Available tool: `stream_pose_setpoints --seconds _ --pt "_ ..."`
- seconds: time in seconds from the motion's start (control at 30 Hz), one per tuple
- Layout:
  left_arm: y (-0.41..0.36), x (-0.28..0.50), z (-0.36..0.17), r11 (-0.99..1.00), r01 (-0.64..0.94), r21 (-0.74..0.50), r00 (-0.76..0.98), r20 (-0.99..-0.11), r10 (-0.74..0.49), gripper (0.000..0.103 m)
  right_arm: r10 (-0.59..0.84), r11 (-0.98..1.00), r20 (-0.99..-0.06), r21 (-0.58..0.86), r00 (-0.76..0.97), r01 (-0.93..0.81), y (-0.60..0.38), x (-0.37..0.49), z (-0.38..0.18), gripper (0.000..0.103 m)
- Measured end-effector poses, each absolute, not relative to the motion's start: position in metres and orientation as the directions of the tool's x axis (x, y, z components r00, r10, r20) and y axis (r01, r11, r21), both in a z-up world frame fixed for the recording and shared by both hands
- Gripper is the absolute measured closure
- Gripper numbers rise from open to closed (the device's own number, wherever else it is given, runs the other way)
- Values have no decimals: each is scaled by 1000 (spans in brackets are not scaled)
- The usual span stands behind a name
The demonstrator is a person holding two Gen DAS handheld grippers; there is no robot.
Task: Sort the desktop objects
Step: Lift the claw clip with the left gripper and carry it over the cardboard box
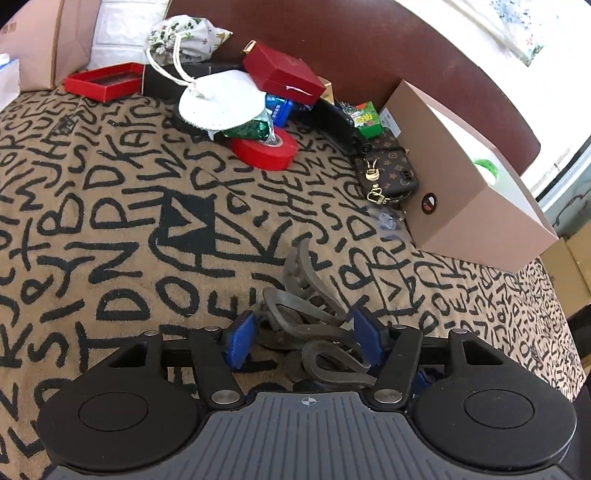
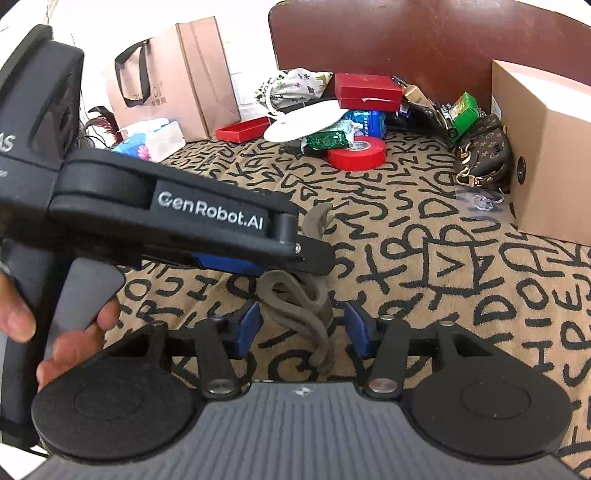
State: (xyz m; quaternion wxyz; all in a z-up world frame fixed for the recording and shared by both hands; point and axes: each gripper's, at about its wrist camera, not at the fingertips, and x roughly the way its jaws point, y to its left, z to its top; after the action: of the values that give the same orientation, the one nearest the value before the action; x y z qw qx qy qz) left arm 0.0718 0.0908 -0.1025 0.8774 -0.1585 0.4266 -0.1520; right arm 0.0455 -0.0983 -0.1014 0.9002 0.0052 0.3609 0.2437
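Our left gripper (image 1: 308, 334) clamps the grey hair claw (image 1: 314, 314) low in the frame, lifted clear of the cloth (image 1: 110, 221), likely to carry it to the box (image 1: 469, 206) at right. Our right gripper (image 2: 303, 328) stands apart around the claw's tail, perhaps steadying it. We count one claw, one red tape roll (image 1: 264, 149), two grippers.

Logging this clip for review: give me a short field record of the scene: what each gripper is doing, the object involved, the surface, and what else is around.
left gripper: closed on the grey hair claw clip, blue pads against its sides
right gripper: open, jaws either side of the same clip, not visibly pressing
surface: tan cloth with black letters
container: open cardboard box at the right
clutter at back: red tape roll, red gift box, floral pouch, brown patterned pouch, paper bag
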Motion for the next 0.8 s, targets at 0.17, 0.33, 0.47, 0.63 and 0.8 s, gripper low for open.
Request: stream_pose_setpoints --seconds 0.17,0.33,0.47,0.63,0.8 --pt "92 74 -105 902 129 -412 579 -707 -406 35 440 880 -656 179 613 -440 -95 49 -104 51" --pt "92 75 -106 903 137 -408 581 -705 -407 29 442 880 -656 182 612 -440 -94 51 -103 56" --pt "87 73 -105 905 142 -402 579 -707 -405 40 436 884 -659 187 612 -428 -96 51 -104 60" --pt "72 69 -97 900 182 -396 558 -712 -426 55 450 881 -657 215 605 -422 -105 46 -100 73" --pt "50 67 -79 891 228 -392 578 -682 -448 54 442 889 -637 220 631 -401 -122 39 -88 73"
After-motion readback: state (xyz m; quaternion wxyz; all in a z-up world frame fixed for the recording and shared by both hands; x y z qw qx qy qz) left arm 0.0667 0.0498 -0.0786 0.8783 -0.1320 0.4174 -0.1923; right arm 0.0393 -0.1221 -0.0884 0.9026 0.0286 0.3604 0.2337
